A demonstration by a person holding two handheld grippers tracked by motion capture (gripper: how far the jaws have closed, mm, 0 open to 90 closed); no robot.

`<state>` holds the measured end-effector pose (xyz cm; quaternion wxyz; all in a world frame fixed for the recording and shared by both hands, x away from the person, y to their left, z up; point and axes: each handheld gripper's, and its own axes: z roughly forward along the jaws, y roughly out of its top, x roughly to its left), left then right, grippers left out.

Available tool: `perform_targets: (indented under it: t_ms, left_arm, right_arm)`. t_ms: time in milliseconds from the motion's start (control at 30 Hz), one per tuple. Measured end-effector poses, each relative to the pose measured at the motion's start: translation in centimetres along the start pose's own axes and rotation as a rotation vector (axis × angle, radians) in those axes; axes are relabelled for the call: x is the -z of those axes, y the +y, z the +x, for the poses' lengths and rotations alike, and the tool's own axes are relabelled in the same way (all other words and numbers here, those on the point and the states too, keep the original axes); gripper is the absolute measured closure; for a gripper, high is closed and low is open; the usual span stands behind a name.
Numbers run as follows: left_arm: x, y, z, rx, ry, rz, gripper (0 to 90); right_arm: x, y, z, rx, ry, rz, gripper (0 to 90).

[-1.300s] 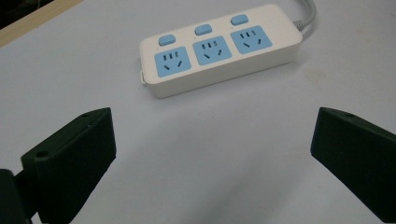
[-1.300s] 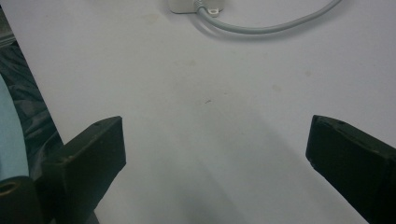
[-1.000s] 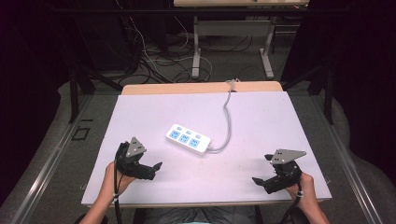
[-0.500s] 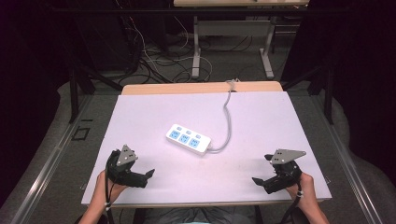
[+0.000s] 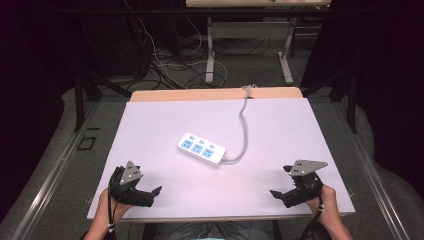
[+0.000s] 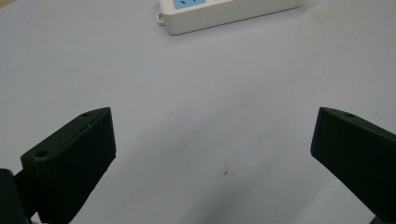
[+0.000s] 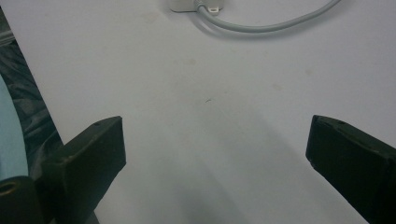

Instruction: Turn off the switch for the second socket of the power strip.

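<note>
A white power strip [image 5: 201,148] with blue sockets lies near the middle of the pale table mat [image 5: 150,130]. Its grey cable [image 5: 243,131] curls right, then runs to the far edge. My left gripper [image 5: 153,194] rests at the near left corner, open and empty, pointing toward the strip [image 6: 224,13]. At the near right corner my right gripper [image 5: 278,195] is open too, with nothing between its jaws. The strip's cable end [image 7: 196,4] and the cable [image 7: 266,25] lie far ahead of it.
The mat covers a wooden table whose far edge [image 5: 215,94] shows bare. The near table edge [image 7: 32,88] runs close to the right gripper's left jaw. Beyond the table are desk legs [image 5: 210,55] and loose cables on the floor [image 5: 165,55].
My left gripper has drawn back toward the near left corner, away from the power strip. The right gripper and the strip have stayed put.
</note>
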<state>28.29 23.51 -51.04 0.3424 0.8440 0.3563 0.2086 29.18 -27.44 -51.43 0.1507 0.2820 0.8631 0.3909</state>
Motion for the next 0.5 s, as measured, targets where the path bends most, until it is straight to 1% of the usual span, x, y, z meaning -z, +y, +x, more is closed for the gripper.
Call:
perform_targets:
  t_ms: [33, 67, 233, 367, 433, 467, 500]
  left_arm:
    - [0.01, -0.11, -0.03, 0.003, 0.003, -0.005, 0.1]
    - [0.09, -0.20, -0.03, 0.002, 0.003, 0.001, 0.2]
    - [0.18, -0.58, -0.05, -0.006, 0.002, 0.008, 0.2]
    - [0.12, -0.55, -0.13, -0.003, -0.003, -0.001, 0.1]
    - [0.10, -0.54, -0.13, -0.004, -0.005, -0.002, 0.2]
    - [0.02, -0.56, -0.13, -0.002, -0.004, -0.008, 0.2]
    - [0.03, -0.55, -0.11, -0.002, -0.003, -0.003, 0.1]
  right_arm:
    - [0.07, 0.02, 0.02, -0.004, 0.003, 0.012, 4.2]
    - [0.00, -0.01, 0.03, -0.005, -0.001, 0.001, 4.2]
    - [0.01, -0.01, 0.04, -0.005, 0.000, 0.002, 4.2]
    - [0.00, 0.03, 0.04, -0.005, -0.002, 0.010, 4.1]
    - [0.00, 0.01, 0.01, 0.004, -0.007, 0.002, 4.2]
    - [0.06, 0.04, -0.02, 0.006, 0.001, 0.012, 4.1]
    - [0.01, 0.00, 0.04, -0.004, -0.001, 0.003, 4.2]
